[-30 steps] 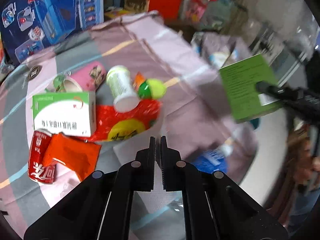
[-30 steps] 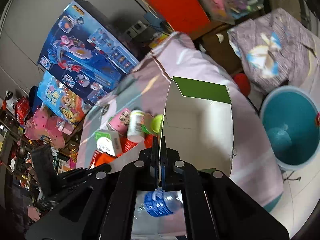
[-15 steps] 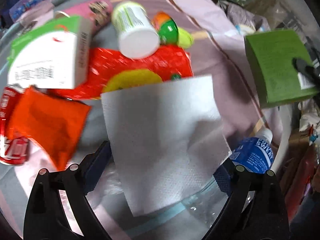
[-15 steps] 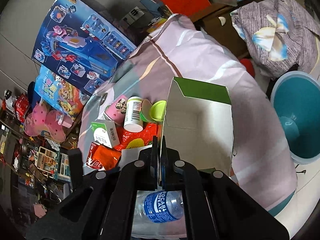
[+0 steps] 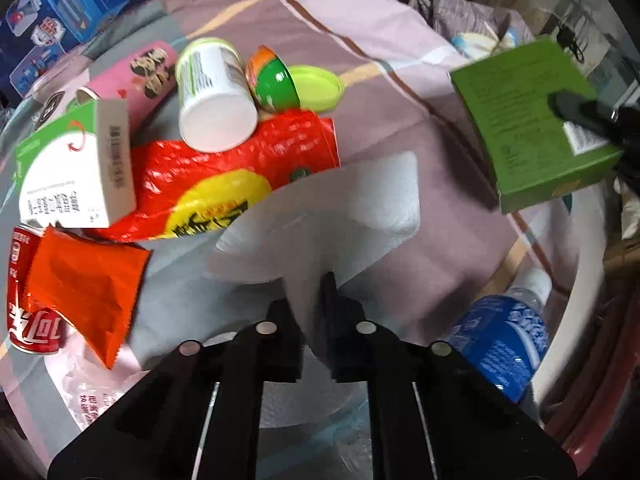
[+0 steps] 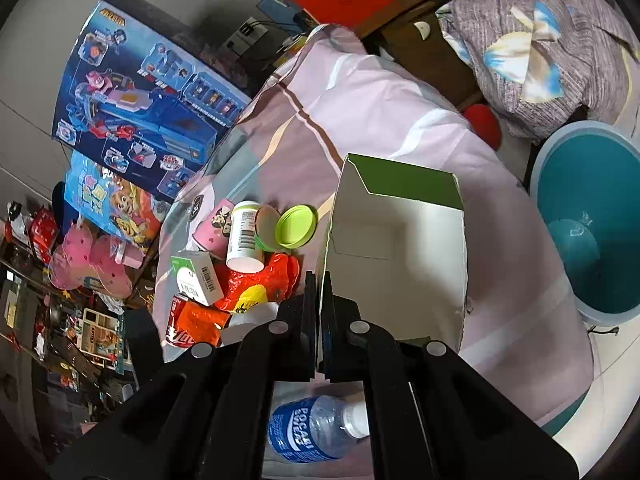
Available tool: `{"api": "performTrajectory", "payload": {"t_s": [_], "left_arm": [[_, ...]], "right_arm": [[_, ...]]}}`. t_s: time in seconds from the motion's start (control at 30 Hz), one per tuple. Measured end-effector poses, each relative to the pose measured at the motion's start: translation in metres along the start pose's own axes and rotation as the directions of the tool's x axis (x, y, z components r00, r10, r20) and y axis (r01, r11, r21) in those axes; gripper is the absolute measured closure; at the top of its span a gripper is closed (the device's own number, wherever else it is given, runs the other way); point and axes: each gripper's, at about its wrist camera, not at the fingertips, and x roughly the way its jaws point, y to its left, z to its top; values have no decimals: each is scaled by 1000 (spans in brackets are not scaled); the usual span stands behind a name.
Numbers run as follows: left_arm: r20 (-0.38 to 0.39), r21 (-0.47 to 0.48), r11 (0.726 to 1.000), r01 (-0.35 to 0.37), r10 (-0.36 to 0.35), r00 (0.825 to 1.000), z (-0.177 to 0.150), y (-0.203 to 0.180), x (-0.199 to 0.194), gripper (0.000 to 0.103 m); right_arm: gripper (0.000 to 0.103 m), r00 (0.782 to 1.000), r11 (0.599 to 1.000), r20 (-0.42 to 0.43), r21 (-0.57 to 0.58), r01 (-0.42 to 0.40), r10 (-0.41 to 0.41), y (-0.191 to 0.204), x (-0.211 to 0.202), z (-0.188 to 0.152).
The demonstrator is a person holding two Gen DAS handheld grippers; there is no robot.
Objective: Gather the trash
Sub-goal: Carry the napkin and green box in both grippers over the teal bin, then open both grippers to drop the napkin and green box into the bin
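Observation:
My left gripper (image 5: 310, 304) is shut on a white paper napkin (image 5: 340, 208), lifting it off the pink cloth. My right gripper (image 6: 318, 292) is shut on the wall of an open green carton (image 6: 400, 252), held above the table; the carton also shows at right in the left wrist view (image 5: 532, 120). Trash lies in a pile: a red snack bag (image 5: 240, 184), an orange wrapper (image 5: 84, 284), a red cola can (image 5: 24, 320), a white-green box (image 5: 76, 176), a white bottle (image 5: 212, 96), a pink cup (image 5: 136, 76), a green capsule (image 5: 276, 80) and a blue-labelled bottle (image 5: 504, 344).
A teal bin (image 6: 588, 220) stands on the floor to the right of the table. Blue toy boxes (image 6: 140, 96) lean at the table's far side. A grey patterned cloth heap (image 6: 540, 40) lies beyond the bin. A red ball (image 6: 482, 124) lies on the floor.
My left gripper opened over the napkin, then shut on it and pulled it up into a fold. My right gripper has kept hold of the green carton and drifted slightly.

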Motion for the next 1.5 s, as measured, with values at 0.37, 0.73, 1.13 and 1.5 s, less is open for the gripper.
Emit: {"api": "performTrajectory", "payload": {"t_s": [0.37,0.73,1.13,1.5], "left_arm": [[71,82,989,125,-131,989,46,-45,-52,95],[-47,299,918,262,-260,964,103,-203,-10,95],[-197,380,876,297,-237,951,136,-293,67,93],[-231,372,882,289,-214,949,150,-301,92,93]], "right_arm": [[100,991,999,133,54,5,-12,-36,-54,21],[99,922,943,252,235,236,-293,-144,-150,29],[97,930,893,143,359,270,-339,-224,-130,30],[41,935,886,141,390,251,-327,-238,-120,43]]}}
